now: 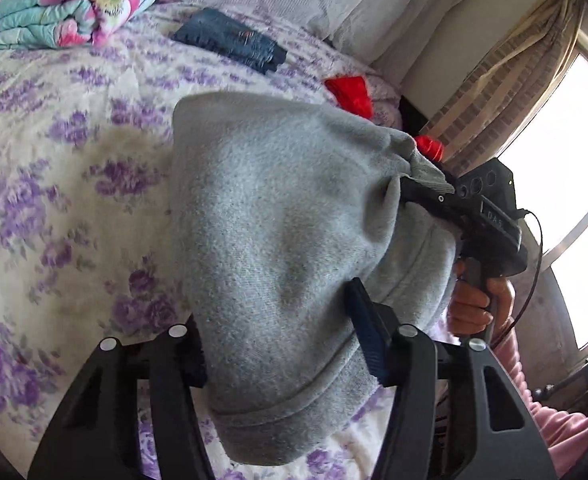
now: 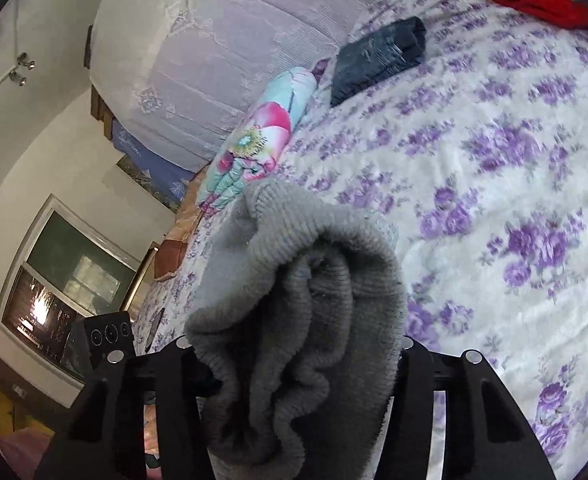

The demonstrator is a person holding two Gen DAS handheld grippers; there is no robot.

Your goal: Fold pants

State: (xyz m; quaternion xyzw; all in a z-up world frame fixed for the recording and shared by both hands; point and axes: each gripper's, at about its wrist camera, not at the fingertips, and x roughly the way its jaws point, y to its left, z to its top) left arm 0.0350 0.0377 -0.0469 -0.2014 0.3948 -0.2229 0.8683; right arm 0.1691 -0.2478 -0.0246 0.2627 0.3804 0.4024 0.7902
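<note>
The grey pants (image 1: 278,248) are hanging in the air above the bed (image 1: 54,208), held at two points and not resting flat on it. In the left wrist view the fleece is draping as a bunched, rounded mass between the two tools; no clean crease is showing. In the right wrist view a ribbed edge (image 2: 294,264), either waistband or cuff, is gathering in thick layers.

The left hand-held gripper (image 1: 282,344) is standing about half closed, with the pads pressing on a fold of the fabric. The right hand-held gripper (image 2: 298,356) is likewise about half closed on the ribbed bundle; in the left wrist view its fingers are clamping a corner of the cloth, with a hand (image 1: 474,304) on the grip below.

Judgement: the fold is at an early to middle stage. The garment is gripped and lifted, but laying it down, aligning the legs and completing the folds are still outstanding.

Near the far edge of the bed, a folded pair of jeans (image 1: 234,40) is lying flat, which suggests one item is already finished. A red garment (image 1: 352,94) is lying toward the window-side edge, and a floral quilt (image 1: 70,8) is sitting at the far corner.
</note>
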